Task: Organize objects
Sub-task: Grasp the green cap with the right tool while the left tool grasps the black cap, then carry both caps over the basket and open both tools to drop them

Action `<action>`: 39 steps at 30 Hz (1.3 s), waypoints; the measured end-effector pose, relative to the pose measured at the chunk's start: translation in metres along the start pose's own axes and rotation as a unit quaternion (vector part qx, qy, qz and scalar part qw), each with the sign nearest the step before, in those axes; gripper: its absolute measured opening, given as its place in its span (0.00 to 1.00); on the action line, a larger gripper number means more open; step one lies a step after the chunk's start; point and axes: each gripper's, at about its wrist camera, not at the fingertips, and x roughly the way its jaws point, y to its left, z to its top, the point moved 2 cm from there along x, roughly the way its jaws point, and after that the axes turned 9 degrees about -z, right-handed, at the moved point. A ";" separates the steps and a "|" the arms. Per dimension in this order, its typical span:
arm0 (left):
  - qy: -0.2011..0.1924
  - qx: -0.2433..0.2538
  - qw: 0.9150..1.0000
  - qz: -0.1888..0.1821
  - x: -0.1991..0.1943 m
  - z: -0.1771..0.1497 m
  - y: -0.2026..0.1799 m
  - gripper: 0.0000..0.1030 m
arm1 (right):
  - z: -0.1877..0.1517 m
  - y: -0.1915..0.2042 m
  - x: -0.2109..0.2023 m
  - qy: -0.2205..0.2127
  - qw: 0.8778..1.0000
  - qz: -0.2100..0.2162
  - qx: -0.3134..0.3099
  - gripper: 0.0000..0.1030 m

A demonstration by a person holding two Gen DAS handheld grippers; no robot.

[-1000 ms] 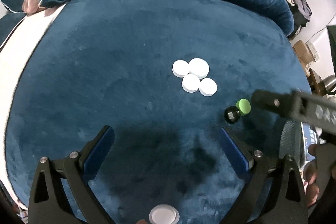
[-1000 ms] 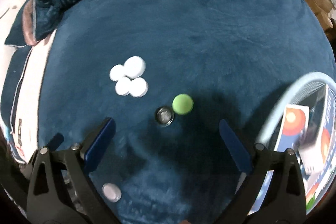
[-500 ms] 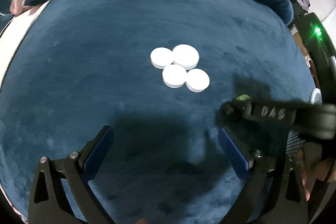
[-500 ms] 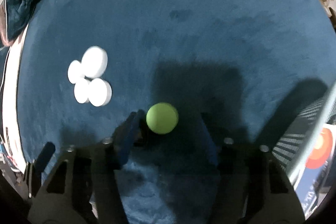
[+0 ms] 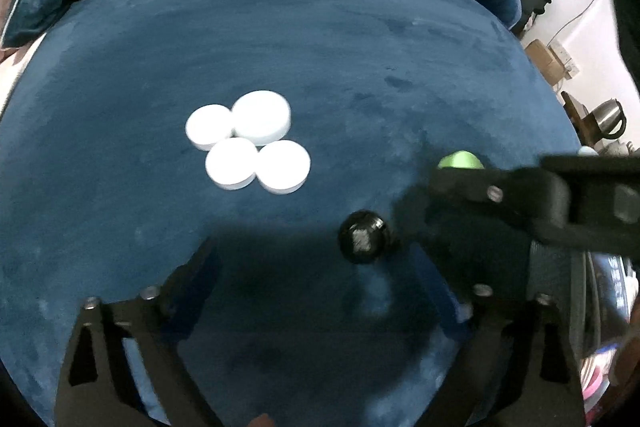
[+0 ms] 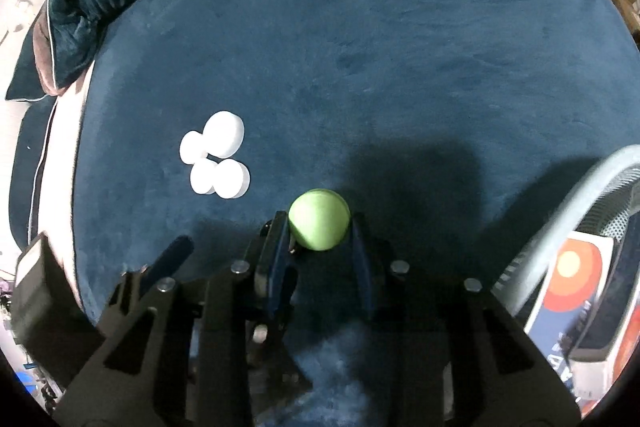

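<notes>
While dark-blue plush bedding (image 6: 400, 47) covers everything, white discs (image 5: 248, 143) cluster together.

No text, label or number can be read here. The printed box (image 6: 576, 291) at near right bears lettering, but too blurred to read

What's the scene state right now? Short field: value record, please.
surface: blue plush cover
right gripper: shut on green cap
left gripper: open, holding nothing
white caps: four, clustered and touching, left of the green cap
black cap: on the cover, between the left gripper's fingers, free
basket: at right edge, holds a printed box
</notes>
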 end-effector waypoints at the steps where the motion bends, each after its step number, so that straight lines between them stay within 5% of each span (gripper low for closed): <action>1: 0.001 0.001 1.000 -0.002 0.005 0.001 -0.002 0.86 | -0.001 -0.001 -0.001 -0.002 1.000 -0.001 0.002 0.30; 5: 0.004 0.003 1.000 -0.006 0.018 0.006 -0.006 0.77 | -0.001 -0.013 -0.002 -0.011 1.000 0.003 0.005 0.30; 8: 0.002 0.019 1.000 0.008 0.020 0.007 -0.010 0.38 | 0.001 -0.014 -0.003 -0.013 1.000 0.005 0.008 0.31; 10: 0.003 0.020 1.000 0.008 0.020 0.007 -0.012 0.30 | 0.002 -0.014 -0.003 -0.013 1.000 0.007 0.009 0.31; 24: -0.016 0.038 0.999 -0.016 -0.071 0.001 -0.019 0.30 | -0.024 -0.023 -0.049 -0.046 0.997 0.061 0.024 0.31; 33: -0.049 0.074 0.995 -0.049 -0.130 -0.006 -0.071 0.30 | -0.066 -0.053 -0.096 -0.084 0.990 0.090 0.069 0.31; 39: -0.047 0.118 0.988 -0.084 -0.138 -0.019 -0.127 0.30 | -0.089 -0.115 -0.118 -0.113 0.977 0.094 0.155 0.31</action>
